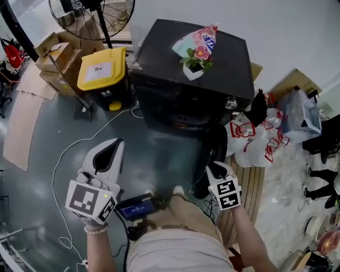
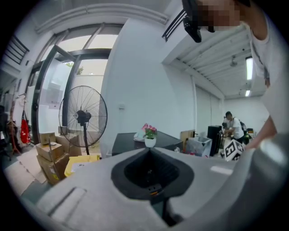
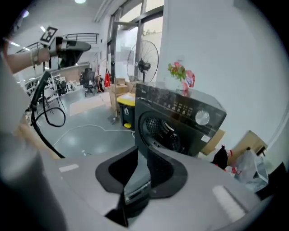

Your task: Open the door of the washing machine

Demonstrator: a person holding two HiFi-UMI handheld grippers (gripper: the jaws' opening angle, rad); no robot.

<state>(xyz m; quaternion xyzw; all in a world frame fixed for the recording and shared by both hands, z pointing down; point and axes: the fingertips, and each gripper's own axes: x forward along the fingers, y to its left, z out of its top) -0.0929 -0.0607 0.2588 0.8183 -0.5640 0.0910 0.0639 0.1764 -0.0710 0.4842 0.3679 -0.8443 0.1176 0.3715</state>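
My right gripper holds its jaws part-way apart, with only grey floor showing in the gap and nothing gripped. It hangs just in front of the black front-loading washing machine, close beside the round dark door, which stands off the opening and angled out toward me. Through that opening the right gripper view shows the perforated metal drum; I can't tell what lies in it.

My left gripper sits out to the left over the floor, well apart from the machine, with its jaws pressed together on nothing.

On top of the machine stands a small white pot holding pink flowers and green leaves. A pink-and-blue plastic packet lies just behind it.

Left of the machine is a black bin with a yellow lid. The lid is down, so the contents are hidden. Beyond it are stacked brown cardboard boxes and a black pedestal fan.

Right of the machine, white plastic bags with red print bulge on wooden slats, and I can't see what they carry. A clear plastic bag sits further right. A white cable trails across the floor.
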